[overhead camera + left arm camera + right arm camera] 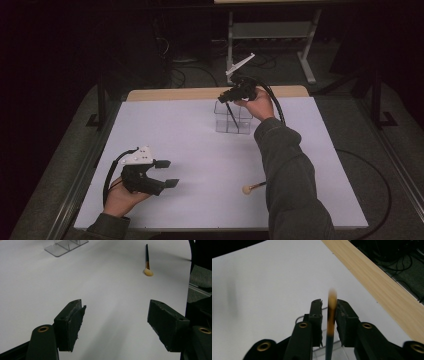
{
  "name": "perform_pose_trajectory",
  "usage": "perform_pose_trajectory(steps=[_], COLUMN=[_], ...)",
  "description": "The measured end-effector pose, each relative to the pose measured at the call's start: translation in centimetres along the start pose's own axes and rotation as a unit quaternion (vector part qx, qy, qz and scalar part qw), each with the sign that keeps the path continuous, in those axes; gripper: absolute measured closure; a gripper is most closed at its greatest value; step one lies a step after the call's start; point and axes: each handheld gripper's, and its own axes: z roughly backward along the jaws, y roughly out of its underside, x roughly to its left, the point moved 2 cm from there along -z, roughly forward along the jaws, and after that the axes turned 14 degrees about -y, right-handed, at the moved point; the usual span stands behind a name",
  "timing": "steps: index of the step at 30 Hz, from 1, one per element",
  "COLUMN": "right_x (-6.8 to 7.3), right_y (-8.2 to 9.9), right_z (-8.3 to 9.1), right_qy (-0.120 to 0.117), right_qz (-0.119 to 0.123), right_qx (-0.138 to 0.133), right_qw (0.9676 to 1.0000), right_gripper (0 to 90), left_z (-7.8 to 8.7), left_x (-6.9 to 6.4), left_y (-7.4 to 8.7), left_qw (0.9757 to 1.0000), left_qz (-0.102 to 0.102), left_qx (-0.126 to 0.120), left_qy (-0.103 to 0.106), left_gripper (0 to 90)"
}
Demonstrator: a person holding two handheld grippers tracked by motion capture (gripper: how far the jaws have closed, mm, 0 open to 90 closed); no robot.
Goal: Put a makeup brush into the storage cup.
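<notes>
From above, the right gripper (226, 98) is lowering a brush (232, 116) into the clear holder (233, 120), the left gripper (167, 173) is idling open, and the right gripper view is showing its jaws just clear of the brush (331, 315), needing withdrawal next.

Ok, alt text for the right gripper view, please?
A blurred brush, pale tip up and dark handle down, stands between the slightly parted jaws of the right hand-held gripper. Beneath it is a clear box on the white table, with a wooden strip along the far edge.
</notes>
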Motion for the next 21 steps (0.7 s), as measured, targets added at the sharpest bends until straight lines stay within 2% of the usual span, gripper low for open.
perform_pose_trajectory(steps=[1, 3, 4, 6, 8, 11, 12, 14, 15, 19, 21], right_x=[0.1, 0.1, 0.2, 0.3, 0.6, 0.8, 0.9, 1.3, 1.2, 1.5, 1.7], right_y=[0.2, 0.5, 0.7, 1.0, 1.3, 1.6, 1.7, 1.9, 2.1, 2.5, 2.7], right_z=[0.1, 0.4, 0.5, 0.9, 1.2, 1.6, 1.8, 2.0, 2.1, 2.5, 2.7], right_qy=[-0.001, -0.004, -0.003, 0.004, -0.004, -0.005, -0.004, -0.009, -0.006, -0.014, -0.008], right_qz=[-0.01, -0.01, -0.009, -0.008, -0.024, -0.019, -0.018, -0.037, -0.031, -0.041, -0.036], right_qx=[0.001, 0.006, 0.005, -0.004, -0.008, -0.007, -0.012, -0.016, -0.013, -0.017, -0.019], right_qw=[0.9999, 0.9999, 0.9999, 0.9999, 0.9997, 0.9998, 0.9998, 0.9992, 0.9994, 0.9989, 0.9992], right_gripper=[70.1, 67.4, 66.8, 65.2, 63.4, 61.7, 61.4, 61.0, 60.9, 60.4, 60.4], left_z=[0.0, -0.1, -0.1, -0.2, -0.2, -0.3, -0.3, -0.3, -0.3, -0.3, -0.4], left_x=[0.0, 0.0, -0.2, -0.2, -0.2, -0.2, -0.1, -0.2, -0.2, -0.2, -0.3], left_y=[0.0, 0.0, 0.0, 0.0, 0.0, 0.0, 0.0, 0.0, 0.0, 0.0, 0.0], left_qw=[1.0, 1.0, 1.0, 1.0, 1.0, 1.0, 1.0, 1.0, 1.0, 1.0, 1.0], left_qz=[0.0, -0.001, 0.007, 0.002, 0.001, 0.0, -0.006, -0.004, -0.003, -0.003, -0.003], left_qx=[0.001, 0.002, 0.003, 0.005, 0.006, 0.006, 0.005, 0.006, 0.006, 0.007, 0.007], left_qy=[0.0, 0.001, 0.001, 0.001, 0.001, 0.0, 0.0, 0.0, 0.001, 0.0, 0.0], left_gripper=[27.7, 27.7, 27.7, 27.6, 27.6, 27.5, 27.5, 27.4, 27.4, 27.4, 27.4])
